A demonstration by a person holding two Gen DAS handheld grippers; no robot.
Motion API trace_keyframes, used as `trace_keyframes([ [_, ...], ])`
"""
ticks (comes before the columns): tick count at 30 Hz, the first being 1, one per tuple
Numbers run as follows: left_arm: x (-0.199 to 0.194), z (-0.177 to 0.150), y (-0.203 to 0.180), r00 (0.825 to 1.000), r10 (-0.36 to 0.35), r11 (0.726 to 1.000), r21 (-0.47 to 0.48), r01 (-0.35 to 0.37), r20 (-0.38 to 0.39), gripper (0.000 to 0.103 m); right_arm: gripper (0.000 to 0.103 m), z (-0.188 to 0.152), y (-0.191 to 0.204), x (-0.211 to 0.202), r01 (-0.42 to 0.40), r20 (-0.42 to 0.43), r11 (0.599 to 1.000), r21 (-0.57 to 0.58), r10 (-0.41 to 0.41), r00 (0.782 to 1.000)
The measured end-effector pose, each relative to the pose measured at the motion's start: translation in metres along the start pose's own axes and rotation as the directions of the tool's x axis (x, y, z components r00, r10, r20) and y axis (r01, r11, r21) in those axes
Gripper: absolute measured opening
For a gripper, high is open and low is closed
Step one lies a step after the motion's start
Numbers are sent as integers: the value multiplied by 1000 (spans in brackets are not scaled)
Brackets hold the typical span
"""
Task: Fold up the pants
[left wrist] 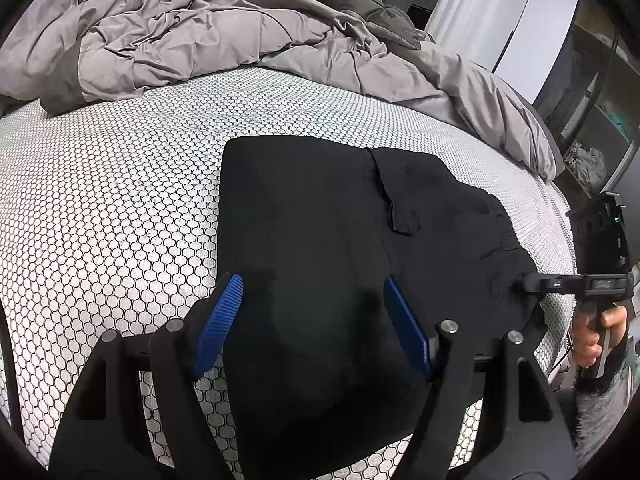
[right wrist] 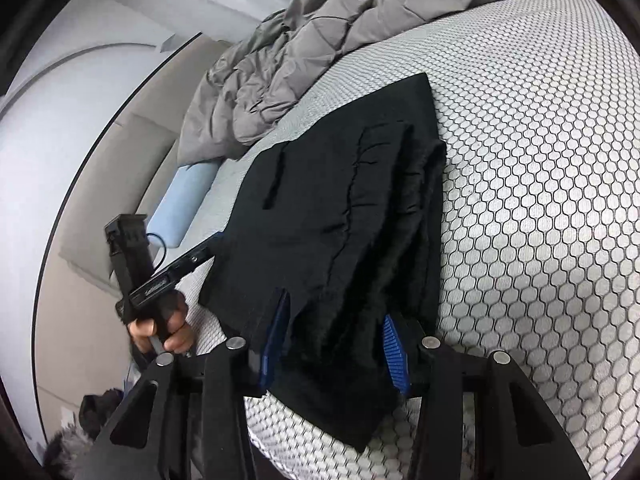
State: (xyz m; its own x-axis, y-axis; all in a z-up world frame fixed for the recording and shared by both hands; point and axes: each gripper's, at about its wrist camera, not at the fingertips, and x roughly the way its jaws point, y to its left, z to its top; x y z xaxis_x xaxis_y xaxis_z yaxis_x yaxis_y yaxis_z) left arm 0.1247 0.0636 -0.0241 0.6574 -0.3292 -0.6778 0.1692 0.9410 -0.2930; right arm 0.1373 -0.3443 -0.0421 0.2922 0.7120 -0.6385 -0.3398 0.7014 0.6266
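Observation:
Black pants lie folded on the honeycomb-patterned mattress, near its edge. My left gripper hovers over the near part of them, its blue pads spread wide, the left pad at the cloth's left edge and nothing pinched. In the right wrist view the stacked end of the pants bulges between the blue pads of my right gripper, which hold the thick bundle. The left gripper shows there from the side at the pants' far edge, held by a hand. The right gripper reaches in from the right.
A crumpled grey duvet covers the far part of the bed and drapes over its side. A light blue cushion lies beside the mattress edge. Shelving stands past the bed's right side.

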Motion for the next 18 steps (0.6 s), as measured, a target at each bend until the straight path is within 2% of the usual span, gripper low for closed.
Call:
trace_keyframes([
  [1,0,0,0,1000,0,1000,-1,0,0,70,27,0,-1,4,14,-2,1000,-3,-14,1000],
  [2,-1,0,0,1000,-2,1000,-5,2,1,70,22,1,1,7,41,-6,999,-11,-41,999],
  [4,-3,1,2,1000,-16,1000,-13,17,6,70,15,1,5,4,26,4,1000,-2,-26,1000],
  [8,-12,4,7,999,-27,999,-24,28,28,70,15,-7,45,-37,-97,81,993,-71,103,991],
  [9,-12,5,8,999,-26,999,-24,27,30,70,14,-12,51,-44,-102,89,991,-85,110,990],
  [12,-9,4,13,1000,-13,999,-32,14,14,70,15,-22,49,-38,-43,62,995,-94,49,997],
  [13,-7,3,13,1000,-8,999,-32,9,7,70,17,-24,37,-26,63,46,995,-80,-60,997],
  [14,-7,3,14,1000,6,999,-35,-6,6,70,18,-24,24,-16,123,20,991,-55,-122,992],
  [15,-7,3,12,1000,17,999,-32,-16,12,70,20,-24,14,-7,124,-18,992,-28,-125,992],
  [16,-9,3,9,1000,18,1000,-20,-18,21,70,21,-23,4,-6,86,-36,996,16,-85,996],
  [17,-11,3,6,999,16,1000,-8,-16,27,70,22,-21,2,-12,59,-22,997,52,-58,998],
  [18,-15,3,0,999,13,1000,22,-13,37,70,23,-19,8,-22,69,9,997,46,-69,998],
])
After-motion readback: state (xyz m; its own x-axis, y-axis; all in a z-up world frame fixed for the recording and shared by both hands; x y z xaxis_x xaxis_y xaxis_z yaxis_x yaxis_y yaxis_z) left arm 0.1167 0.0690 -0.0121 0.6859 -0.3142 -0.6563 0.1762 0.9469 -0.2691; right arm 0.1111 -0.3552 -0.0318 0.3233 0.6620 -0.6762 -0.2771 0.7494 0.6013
